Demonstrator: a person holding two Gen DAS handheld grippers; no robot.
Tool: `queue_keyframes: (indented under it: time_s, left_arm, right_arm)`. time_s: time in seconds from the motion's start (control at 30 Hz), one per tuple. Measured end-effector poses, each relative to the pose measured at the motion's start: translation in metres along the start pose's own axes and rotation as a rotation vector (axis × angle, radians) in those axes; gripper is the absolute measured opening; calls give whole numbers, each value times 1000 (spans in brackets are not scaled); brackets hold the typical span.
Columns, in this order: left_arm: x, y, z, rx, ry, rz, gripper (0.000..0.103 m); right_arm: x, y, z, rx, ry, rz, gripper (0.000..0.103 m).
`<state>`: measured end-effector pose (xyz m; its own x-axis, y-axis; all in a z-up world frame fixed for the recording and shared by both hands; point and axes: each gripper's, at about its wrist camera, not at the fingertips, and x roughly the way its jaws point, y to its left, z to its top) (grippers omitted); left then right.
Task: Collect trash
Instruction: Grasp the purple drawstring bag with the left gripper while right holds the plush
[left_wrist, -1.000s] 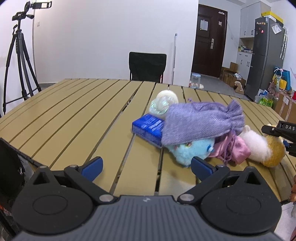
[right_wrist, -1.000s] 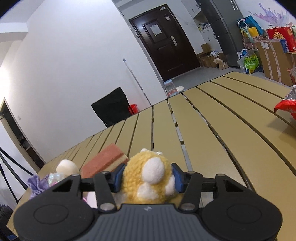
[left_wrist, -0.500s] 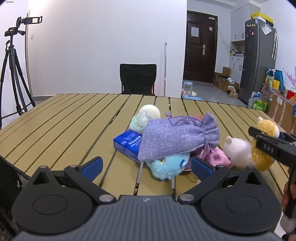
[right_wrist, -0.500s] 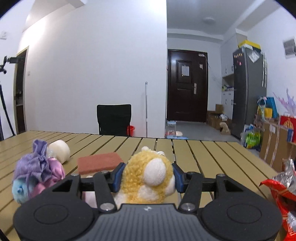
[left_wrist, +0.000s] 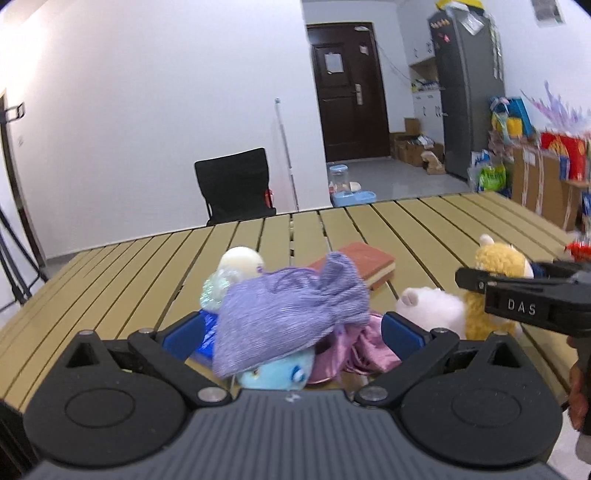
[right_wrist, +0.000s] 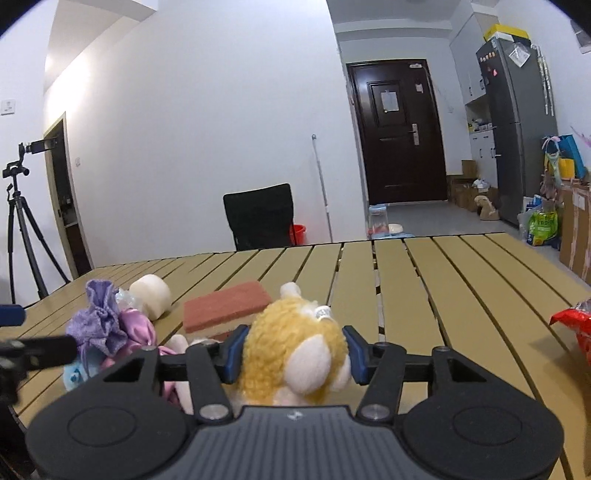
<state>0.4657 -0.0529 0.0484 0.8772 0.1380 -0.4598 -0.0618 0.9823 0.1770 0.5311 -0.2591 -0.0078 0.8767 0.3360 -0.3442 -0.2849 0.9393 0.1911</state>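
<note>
Firmly, the right gripper (right_wrist: 291, 356) clamps a woolly yellow plush toy (right_wrist: 295, 358) just above the slatted table (right_wrist: 461, 295).
Its blue pads press both flanks. The left gripper (left_wrist: 290, 328) gapes wide around a ribbed purple pouch (left_wrist: 288, 314) heaped on a blue plush (left_wrist: 277, 374) and pink satin bag (left_wrist: 354, 347). Only the right view shows a red wrapper (right_wrist: 576, 328), far right.

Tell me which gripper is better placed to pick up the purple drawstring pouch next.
The left gripper. It is open, with the purple drawstring pouch lying between its fingers. The right gripper is shut on the yellow plush toy, so it is not free.
</note>
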Motion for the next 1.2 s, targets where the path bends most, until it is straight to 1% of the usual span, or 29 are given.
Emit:
queue_keyframes:
  time_s: [0.17, 0.27, 0.37, 0.43, 0.47, 0.5, 0.57, 0.67, 0.8, 0.87, 0.9, 0.97, 1.0, 1.03, 1.07, 1.2]
  left_arm:
    - [18, -9, -2, 10, 5, 42, 103]
    - [31, -8, -3, 1, 17, 52, 103]
    - [46, 1, -2, -50, 52, 13, 103]
    - [56, 11, 0, -116, 90, -17, 103]
    - [59, 17, 0, -147, 98, -38, 101]
    - [60, 22, -1, -175, 99, -59, 97]
    - [61, 29, -2, -198, 100, -89, 80]
    - [58, 36, -3, -212, 96, -116, 70]
    - [48, 43, -5, -222, 76, -140, 62]
    - [41, 44, -5, -224, 65, -142, 53]
    - [39, 47, -5, -227, 58, -147, 50]
    - [35, 49, -4, -225, 49, -148, 38]
    - [33, 51, -4, -221, 43, -148, 35]
    - [29, 52, -4, -215, 36, -145, 28]
    - [26, 53, -4, -207, 28, -139, 25]
    - [10, 57, -5, -193, -3, -144, 20]
  right_arm:
    - [-2, 0, 5, 0, -24, -39, 51]
    - [1, -3, 7, 12, -20, -35, 51]
    - [1, -3, 7, 13, -19, -30, 51]
    - [4, -1, 8, 14, -18, -25, 51]
    - [7, 1, 10, 13, -18, -24, 51]
    - [7, 2, 10, 12, -18, -23, 51]
    - [8, 2, 10, 13, -19, -20, 51]
    - [9, 2, 11, 15, -20, -20, 51]
    - [6, -4, 9, 26, -23, -17, 51]
    - [3, -5, 9, 30, -26, -15, 51]
    - [2, -5, 9, 30, -28, -16, 51]
    - [1, -3, 9, 28, -31, -15, 51]
    - [0, -3, 10, 28, -34, -15, 51]
    - [-1, -2, 10, 28, -37, -16, 51]
    - [-2, -2, 10, 29, -41, -16, 51]
    - [-12, -1, 12, 28, -60, -18, 51]
